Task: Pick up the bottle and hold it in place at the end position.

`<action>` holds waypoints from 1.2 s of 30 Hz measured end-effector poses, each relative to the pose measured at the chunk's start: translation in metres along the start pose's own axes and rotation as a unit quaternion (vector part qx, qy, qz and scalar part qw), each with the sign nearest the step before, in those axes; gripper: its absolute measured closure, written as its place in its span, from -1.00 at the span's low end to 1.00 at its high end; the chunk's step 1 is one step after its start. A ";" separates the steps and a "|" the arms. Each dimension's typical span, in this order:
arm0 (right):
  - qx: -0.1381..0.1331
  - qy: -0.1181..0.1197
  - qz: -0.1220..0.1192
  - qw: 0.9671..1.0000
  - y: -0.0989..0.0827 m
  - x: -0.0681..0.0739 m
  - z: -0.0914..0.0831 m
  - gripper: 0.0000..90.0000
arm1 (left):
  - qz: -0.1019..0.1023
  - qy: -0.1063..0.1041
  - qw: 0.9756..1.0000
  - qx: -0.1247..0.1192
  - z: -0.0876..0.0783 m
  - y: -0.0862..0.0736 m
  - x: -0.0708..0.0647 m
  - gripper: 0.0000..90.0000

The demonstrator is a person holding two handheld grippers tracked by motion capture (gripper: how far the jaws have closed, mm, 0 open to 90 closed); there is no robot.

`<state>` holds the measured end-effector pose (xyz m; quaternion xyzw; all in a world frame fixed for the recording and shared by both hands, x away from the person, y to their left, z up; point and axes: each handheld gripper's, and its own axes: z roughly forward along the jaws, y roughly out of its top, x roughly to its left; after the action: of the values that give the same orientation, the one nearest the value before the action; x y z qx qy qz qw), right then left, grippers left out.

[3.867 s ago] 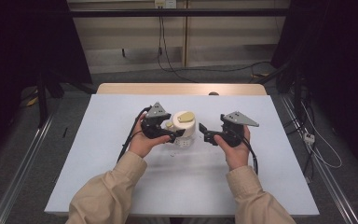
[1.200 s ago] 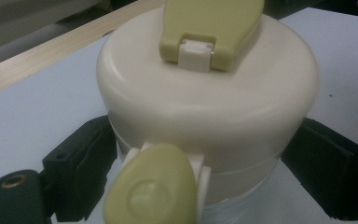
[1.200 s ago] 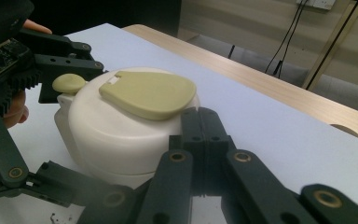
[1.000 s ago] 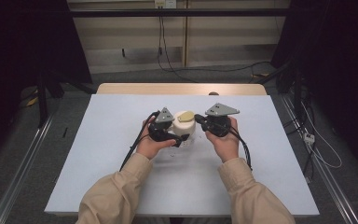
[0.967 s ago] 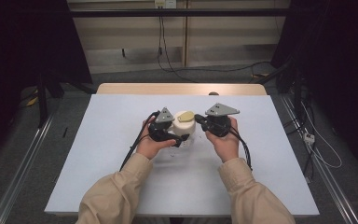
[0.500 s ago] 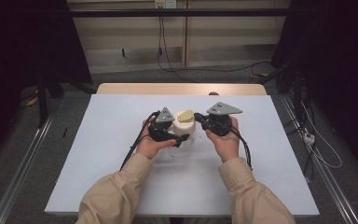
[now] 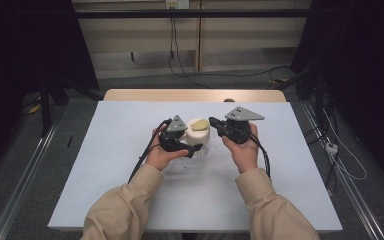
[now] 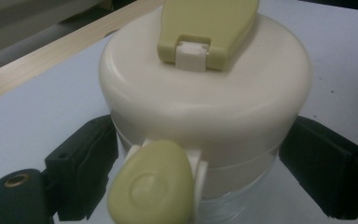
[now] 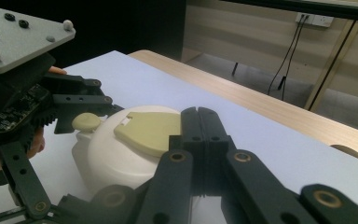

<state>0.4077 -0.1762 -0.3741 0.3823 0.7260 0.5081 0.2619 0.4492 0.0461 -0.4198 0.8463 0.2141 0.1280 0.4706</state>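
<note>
White counter with a wooden far edge stands on a grey floor, with dark curtains at either side and cables along the back wall. A cream-lidded jar with a clear glass body stands near the middle of the counter. Its lid carries a pale green flip tab on top and a pale green oval knob at the side facing the left tool's camera.

Left tool: jaws set on either side of the jar just below the lid rim, having just been closing; the left gripper view shows both black pads against or very close to the jar wall, contact not confirmed.

Right tool: jaws fully together, holding nothing, tips at the lid's top edge beside the green tab.
</note>
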 end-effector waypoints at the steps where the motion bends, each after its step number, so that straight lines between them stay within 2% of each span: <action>1: 0.001 0.000 0.001 1.000 0.000 0.000 0.000 1.00 | 0.000 0.000 1.000 0.000 0.000 0.000 0.000 -0.73; 6: 0.004 -0.005 -0.003 1.000 -0.001 -0.002 -0.001 1.00 | -0.003 0.000 1.000 -0.005 -0.003 0.001 0.000 -0.70; 9: 0.006 -0.010 -0.002 1.000 -0.002 -0.002 0.000 1.00 | -0.001 0.000 1.000 -0.016 -0.006 0.002 0.002 -0.59; 10: 0.004 -0.010 -0.001 1.000 -0.002 -0.003 0.000 1.00 | -0.002 -0.002 1.000 -0.021 -0.008 0.002 0.003 -0.48; 12: 0.006 -0.013 -0.001 1.000 -0.003 -0.004 0.000 1.00 | 0.001 -0.012 0.999 -0.038 -0.012 0.004 0.005 -0.10; 13: 0.007 -0.014 -0.002 1.000 -0.003 -0.005 0.000 1.00 | 0.006 -0.009 0.999 -0.038 -0.012 0.004 0.004 -0.03; 16: 0.006 -0.018 0.003 1.000 -0.004 -0.006 0.000 1.00 | 0.004 -0.015 0.999 -0.034 -0.010 0.004 0.001 -0.19; 18: 0.005 -0.021 0.002 1.000 -0.004 -0.007 -0.002 1.00 | 0.007 -0.019 0.999 -0.035 -0.009 0.002 0.000 -0.20; 22: 0.009 -0.033 0.002 0.999 -0.005 -0.012 -0.004 1.00 | 0.008 -0.012 0.999 -0.030 -0.010 0.003 0.000 -0.24; 26: 0.020 -0.041 0.003 0.999 -0.009 -0.016 -0.004 1.00 | 0.001 -0.011 1.000 -0.024 -0.008 0.002 -0.001 -0.36; 32: 0.027 -0.035 -0.002 0.999 -0.014 -0.015 0.000 1.00 | -0.009 -0.020 1.000 -0.016 0.001 0.000 -0.004 -0.70; 34: 0.028 -0.035 -0.004 0.999 -0.014 -0.015 0.001 1.00 | -0.008 -0.017 1.000 -0.017 0.004 0.000 -0.006 -0.73; 36: 0.030 -0.032 -0.005 0.999 -0.014 -0.015 0.002 1.00 | -0.016 -0.020 0.999 -0.021 0.007 -0.001 -0.006 -0.75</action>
<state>0.4137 -0.1895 -0.3879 0.4026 0.7339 0.4726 0.2755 0.4465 0.0384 -0.4239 0.8351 0.2149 0.1079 0.4948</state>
